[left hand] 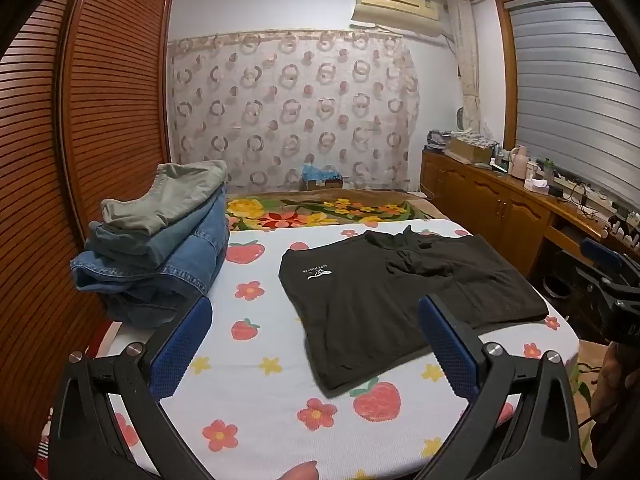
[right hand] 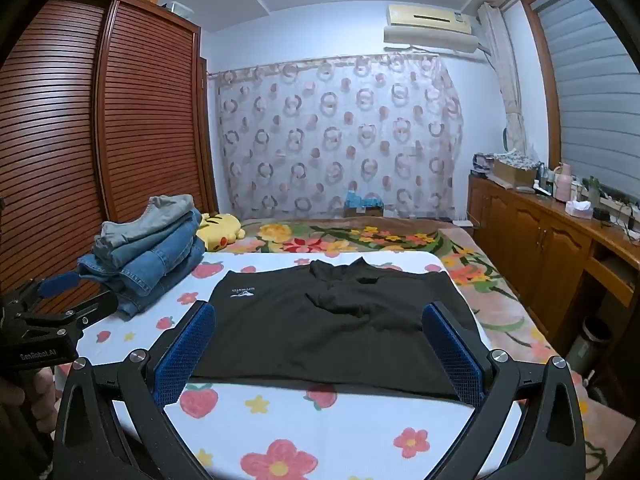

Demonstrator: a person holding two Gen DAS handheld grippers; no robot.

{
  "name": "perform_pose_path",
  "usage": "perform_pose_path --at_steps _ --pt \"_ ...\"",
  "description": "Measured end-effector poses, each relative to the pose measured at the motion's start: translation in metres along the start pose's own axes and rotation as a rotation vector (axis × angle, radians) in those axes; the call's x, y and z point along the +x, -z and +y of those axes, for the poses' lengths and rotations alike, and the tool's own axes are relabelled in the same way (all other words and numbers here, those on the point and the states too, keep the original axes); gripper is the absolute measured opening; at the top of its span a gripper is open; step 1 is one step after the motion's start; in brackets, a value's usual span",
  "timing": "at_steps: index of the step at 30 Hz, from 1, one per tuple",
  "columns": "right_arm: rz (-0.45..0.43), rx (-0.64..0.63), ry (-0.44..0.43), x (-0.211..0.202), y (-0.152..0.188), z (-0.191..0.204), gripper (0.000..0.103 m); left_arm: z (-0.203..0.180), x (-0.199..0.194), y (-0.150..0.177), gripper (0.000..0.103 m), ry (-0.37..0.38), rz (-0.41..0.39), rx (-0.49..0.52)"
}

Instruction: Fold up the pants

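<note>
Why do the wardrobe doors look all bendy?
Both views come from fisheye lenses: in the left wrist view the wardrobe bows outward near the edge, in the right wrist view it curves too; both have dark rounded corners, and the black pants stay fairly sharp.

Logo print on black pants (right hand: 336, 328) too small to read; yellow plush (right hand: 219, 232) half hidden behind jeans stack (right hand: 148, 256)

black pants (right hand: 340, 332), strawberry-print sheet (right hand: 360, 420), blue jeans (left hand: 160, 264)

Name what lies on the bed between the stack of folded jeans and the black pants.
Only bare strawberry-print sheet separates the stack of folded jeans from the black pants, seen in both wrist views.
</note>
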State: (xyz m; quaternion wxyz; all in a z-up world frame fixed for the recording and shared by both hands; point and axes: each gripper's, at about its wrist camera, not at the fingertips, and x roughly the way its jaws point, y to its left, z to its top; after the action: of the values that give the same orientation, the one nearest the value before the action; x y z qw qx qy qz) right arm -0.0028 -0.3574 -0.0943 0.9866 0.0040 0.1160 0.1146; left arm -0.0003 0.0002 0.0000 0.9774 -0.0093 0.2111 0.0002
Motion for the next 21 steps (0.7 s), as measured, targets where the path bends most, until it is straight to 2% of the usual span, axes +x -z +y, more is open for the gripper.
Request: perform_pose_path --at_steps 21 --pt "0.005 0.013 0.007 0.0 0.001 -0.0005 0.103 0.0068 0.0029 0.0012 0.103 -0.009 0.007 0.003"
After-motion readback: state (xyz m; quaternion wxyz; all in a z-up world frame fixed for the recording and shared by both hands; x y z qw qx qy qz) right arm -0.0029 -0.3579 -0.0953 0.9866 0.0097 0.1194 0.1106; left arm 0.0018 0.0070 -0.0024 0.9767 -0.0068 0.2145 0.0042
